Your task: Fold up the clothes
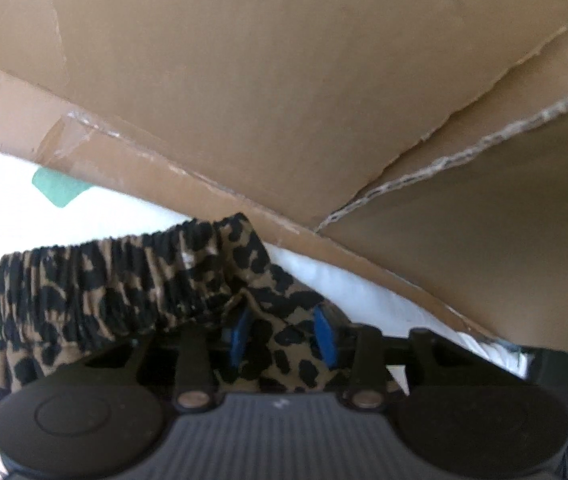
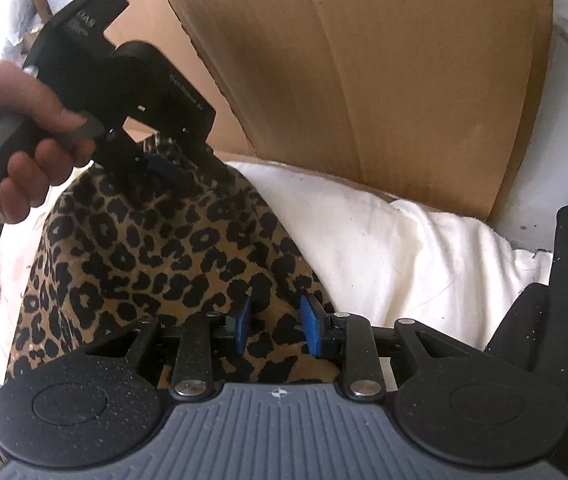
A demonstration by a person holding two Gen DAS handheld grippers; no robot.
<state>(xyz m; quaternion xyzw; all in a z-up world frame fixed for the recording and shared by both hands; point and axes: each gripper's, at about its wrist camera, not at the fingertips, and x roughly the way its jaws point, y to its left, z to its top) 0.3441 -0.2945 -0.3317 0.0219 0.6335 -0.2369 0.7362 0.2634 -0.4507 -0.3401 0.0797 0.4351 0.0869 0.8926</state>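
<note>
a large brown corrugated cardboard sheet (image 2: 364, 80) stands at the back, creased and torn along one edge, leaning over a white padded bedding surface (image 2: 424, 248). on that white surface lies the leopard-print fabric garment (image 2: 155, 248), tan with black spots, its gathered elastic waistband (image 1: 103, 280) showing in the left wrist view. a small teal patch (image 1: 59, 188) sits on the white bedding just below the cardboard edge. a person's hand (image 2: 31, 152) grips the black handle of the left claw (image 2: 167, 164), whose blue pads are clamped on the waistband end of the garment, lifting it into a peak. the right claw (image 2: 273, 326) holds a fold of the same garment between its blue pads (image 2: 310, 330), pressed on the cloth nearer the camera.
</note>
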